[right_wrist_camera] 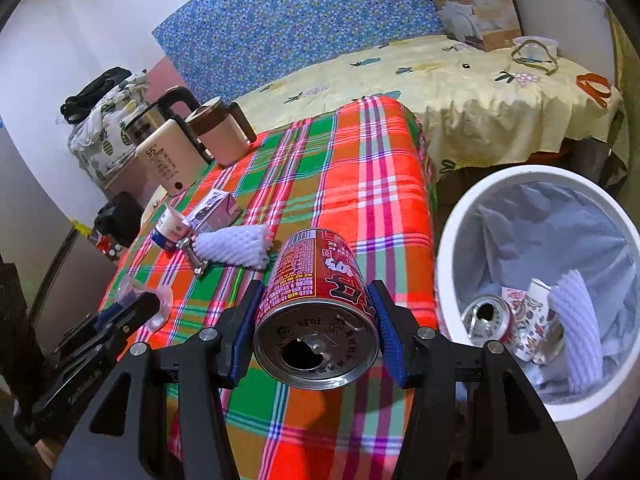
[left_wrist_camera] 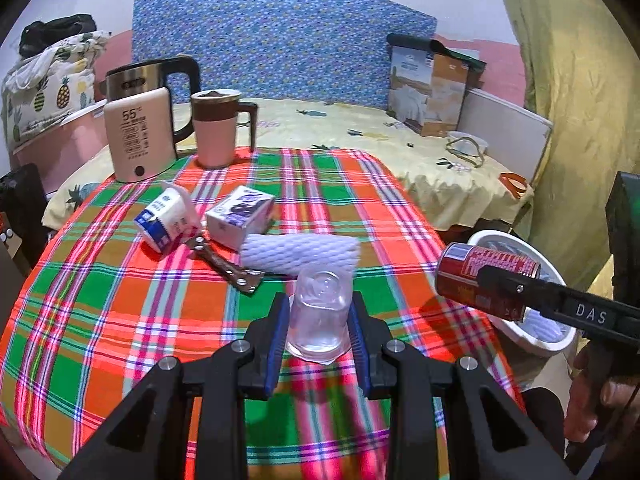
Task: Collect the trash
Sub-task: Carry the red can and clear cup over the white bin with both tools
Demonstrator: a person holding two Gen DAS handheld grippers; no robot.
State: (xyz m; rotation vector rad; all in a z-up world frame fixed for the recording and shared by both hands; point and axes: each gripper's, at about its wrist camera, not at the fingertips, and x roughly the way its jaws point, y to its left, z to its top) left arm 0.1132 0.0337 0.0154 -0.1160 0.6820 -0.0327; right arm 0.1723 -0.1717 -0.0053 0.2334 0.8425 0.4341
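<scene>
Left gripper (left_wrist_camera: 319, 320): clamped on a clear plastic cup (left_wrist_camera: 320, 312), blue pads pressed to both sides, cup held above the plaid-covered table (left_wrist_camera: 120, 312). Right gripper (right_wrist_camera: 316, 328): closed on a red drink can (right_wrist_camera: 316, 304), opened top facing the camera, can held at the table's right edge, just beside the white trash bin (right_wrist_camera: 452, 240). In the bin's grey liner: another can (right_wrist_camera: 488, 316), a printed paper cup (right_wrist_camera: 536, 320), a white foam net (right_wrist_camera: 576, 320). Farther on the table, close together: white foam sleeve (left_wrist_camera: 300, 254), brown wrapper (left_wrist_camera: 228, 268), small purple-and-white carton (left_wrist_camera: 240, 216), tipped blue-and-white cup (left_wrist_camera: 168, 216). At the far left corner: cream kettle (left_wrist_camera: 138, 132) beside a pink mug (left_wrist_camera: 218, 128). Beyond, a bed with yellow sheet (left_wrist_camera: 340, 128) and a blue patterned headboard (left_wrist_camera: 280, 40).
</scene>
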